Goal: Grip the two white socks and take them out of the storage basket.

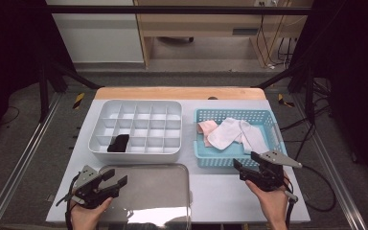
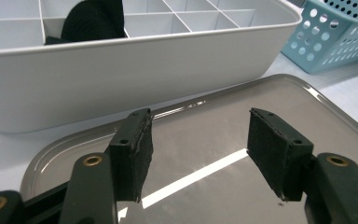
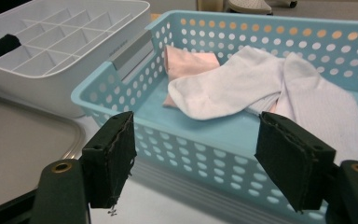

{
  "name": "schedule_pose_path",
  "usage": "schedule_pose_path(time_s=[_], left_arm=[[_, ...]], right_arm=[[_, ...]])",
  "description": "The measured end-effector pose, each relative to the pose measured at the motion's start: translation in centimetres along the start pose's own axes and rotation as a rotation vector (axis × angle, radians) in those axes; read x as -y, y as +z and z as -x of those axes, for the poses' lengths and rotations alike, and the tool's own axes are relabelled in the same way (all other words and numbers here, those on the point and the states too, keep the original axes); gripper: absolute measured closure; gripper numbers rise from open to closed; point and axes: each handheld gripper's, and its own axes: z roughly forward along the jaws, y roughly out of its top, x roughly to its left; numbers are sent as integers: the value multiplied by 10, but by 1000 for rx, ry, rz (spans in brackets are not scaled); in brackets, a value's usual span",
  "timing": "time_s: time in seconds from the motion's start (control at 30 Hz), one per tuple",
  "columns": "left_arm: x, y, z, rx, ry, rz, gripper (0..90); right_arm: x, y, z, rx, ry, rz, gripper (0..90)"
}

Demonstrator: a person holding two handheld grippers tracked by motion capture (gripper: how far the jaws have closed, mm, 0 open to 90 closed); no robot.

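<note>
A white divided organizer box [image 1: 135, 131] [image 2: 121, 70] [image 3: 51, 56] stands at mid-left of the table, with a black rolled sock [image 1: 119, 143] [image 2: 93, 18] [image 3: 0, 46] in a front-left compartment. To its right a light-blue perforated basket [image 1: 268, 122] [image 3: 205, 154] holds white socks [image 1: 235, 133] [image 3: 242, 84] and a pink sock [image 1: 206, 127] [image 3: 189, 63]. My left gripper [image 1: 115, 178] [image 2: 198, 158] hovers open over the metal tray [image 1: 172, 191] [image 2: 242, 121], nothing between its pads. Just in front of the basket's near wall my right gripper [image 1: 245, 163] [image 3: 196, 163] stands open and empty.
The shiny tray [image 3: 28, 135] lies at the table's front, in front of the organizer. A wooden strip [image 1: 177, 93] edges the table's far side. Black frame posts and floor cables [image 1: 316, 191] surround the table.
</note>
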Motion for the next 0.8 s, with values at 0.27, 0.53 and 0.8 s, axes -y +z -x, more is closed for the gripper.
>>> schedule_pose_path(time_s=[0.27,0.53,0.8], left_arm=[[3,3,-5,-29,15,-20,375],[4,5,-12,-32,-13,-20,367],[4,4,-13,-26,-17,-6,373]], right_arm=[[-13,7,9,27,-1,5,297],[-36,19,20,68,-14,8,286],[-60,29,32,82,-2,27,290]])
